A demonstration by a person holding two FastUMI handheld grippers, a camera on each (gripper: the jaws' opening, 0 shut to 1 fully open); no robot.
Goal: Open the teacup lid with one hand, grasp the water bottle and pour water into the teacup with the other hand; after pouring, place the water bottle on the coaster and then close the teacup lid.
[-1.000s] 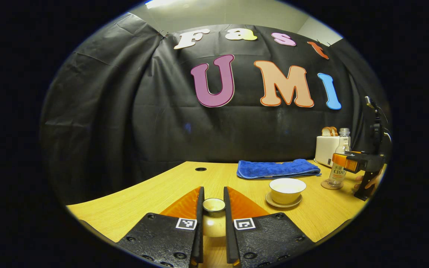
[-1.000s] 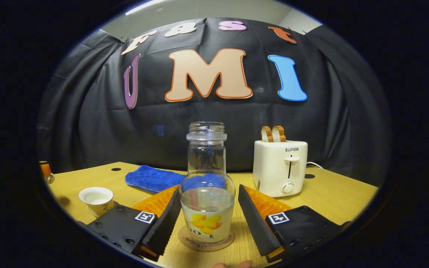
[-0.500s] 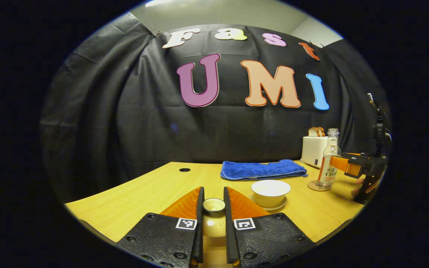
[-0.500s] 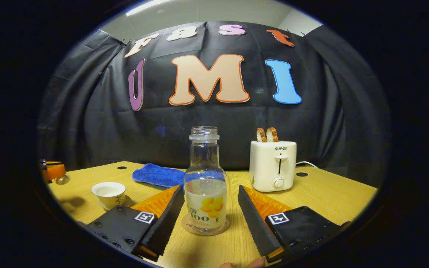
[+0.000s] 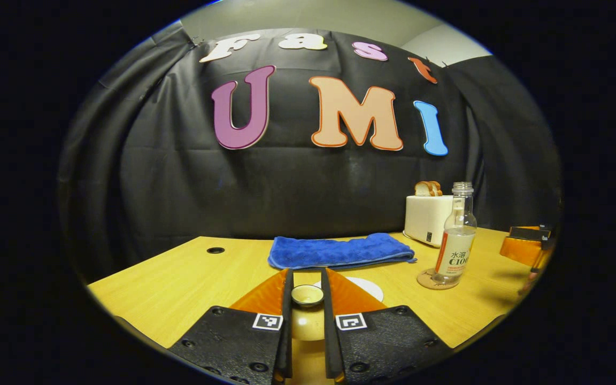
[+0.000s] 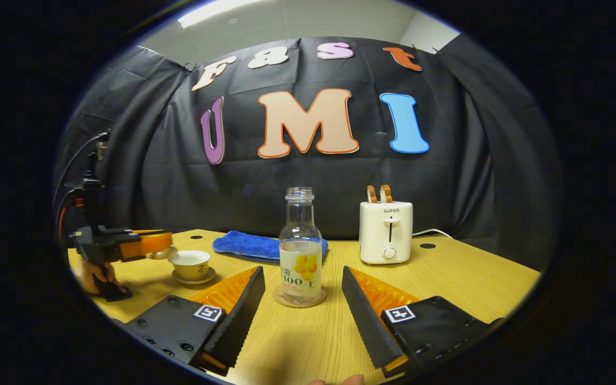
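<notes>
Teacup lid (image 5: pixel 307 295) sits clamped between the fingers of the left gripper (image 5: pixel 307 299), with the open teacup (image 6: pixel 191 264) directly ahead of and just below those fingers, so this gripper is the nearer one for the closing step. The right gripper (image 6: pixel 301 305) has its fingers spread apart and empty. Water bottle (image 6: pixel 300 251) stands upright on the coaster (image 6: pixel 300 299) just beyond them, on the tabletop (image 6: pixel 447 278).

Black cloth wall (image 6: pixel 474 176) behind a wooden table (image 6: pixel 463 278), ceiling light (image 6: pixel 217 6).
</notes>
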